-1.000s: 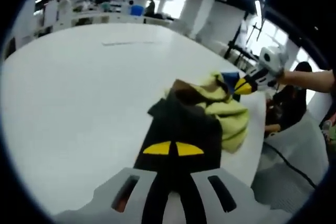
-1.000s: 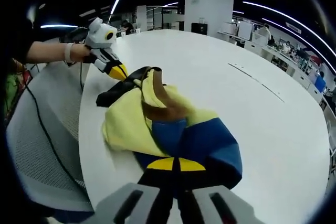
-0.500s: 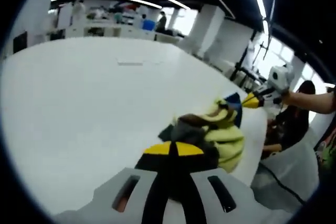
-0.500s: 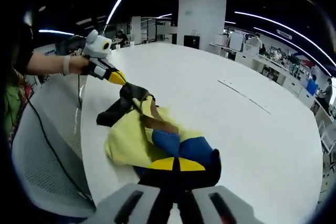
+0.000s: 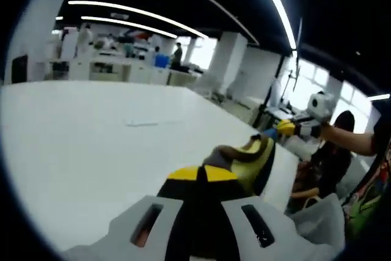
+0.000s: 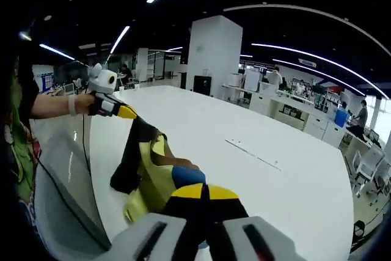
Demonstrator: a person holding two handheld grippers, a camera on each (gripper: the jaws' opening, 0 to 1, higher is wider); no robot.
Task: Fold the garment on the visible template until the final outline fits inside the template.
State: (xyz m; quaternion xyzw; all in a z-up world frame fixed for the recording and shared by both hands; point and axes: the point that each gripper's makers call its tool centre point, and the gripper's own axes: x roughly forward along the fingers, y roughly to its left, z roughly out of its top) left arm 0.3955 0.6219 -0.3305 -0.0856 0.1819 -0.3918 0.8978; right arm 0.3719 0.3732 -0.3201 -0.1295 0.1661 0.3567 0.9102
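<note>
My left gripper [image 5: 201,174] has its yellow-tipped jaws pressed together on the dark edge of the garment [image 5: 247,158], and my right gripper [image 6: 204,192] is likewise clamped on the blue part of it. Between the two, the cloth (yellow, blue, brown and black) hangs stretched and lifted, its lower folds touching the near edge of the white table [image 6: 269,151]. In the right gripper view the black part droops at the left. Farther out on the table lies a thin strip [image 6: 252,154]. Office desks [image 5: 116,68] stand far behind.
</note>
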